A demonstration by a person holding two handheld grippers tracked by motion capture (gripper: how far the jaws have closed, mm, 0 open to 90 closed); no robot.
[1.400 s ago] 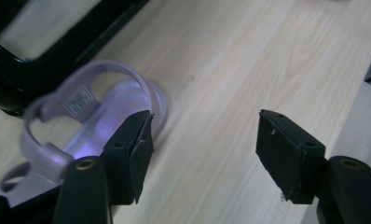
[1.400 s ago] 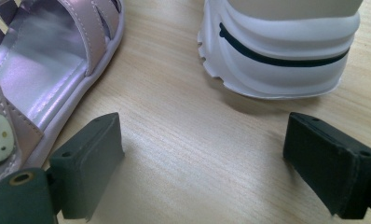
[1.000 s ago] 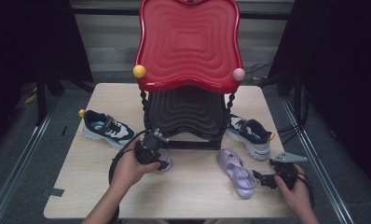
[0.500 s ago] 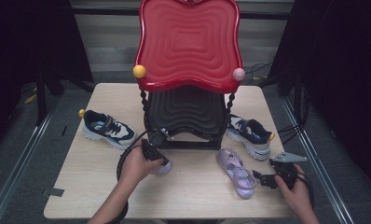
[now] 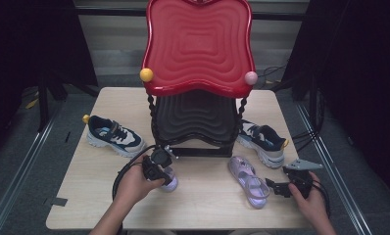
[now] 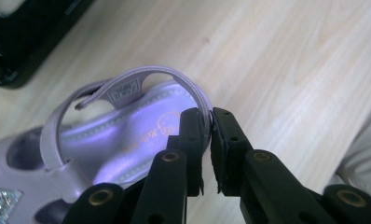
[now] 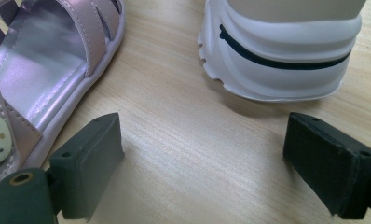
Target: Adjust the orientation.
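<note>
My left gripper [image 5: 159,161] is clamped on the heel strap of the lilac sandal [image 6: 104,140]: in the left gripper view the jaws are pinched almost together with the thin strap [image 6: 127,86] caught between the pads. They've just been closing, and the strap is what's between them. That sandal [image 5: 167,180] sits on the table [image 5: 207,205] right in front of the black lower tray of the rack [image 5: 195,117], mostly under my left hand [image 5: 134,183] in the high view. Sole looks flat on the wood.

My right gripper [image 5: 281,187] is wide open, holding nothing. In the right gripper view both pads hover low over bare wood, one just beside the second lilac sandal [image 7: 44,70], the other near the white sole of a sneaker [image 7: 281,51]; no contact with either. Right hand [image 5: 308,198] is near the table's front right corner.

Second sandal [image 5: 249,181] lies front right of the rack, toe towards me, well apart from the first. Navy-and-white sneaker [image 5: 264,142] sits just behind it beside the rack's right post. Matching sneaker [image 5: 113,137] is on the left side of the table, near the rack's left post. Red top tray [image 5: 198,44] of the rack stands above the black one.
</note>
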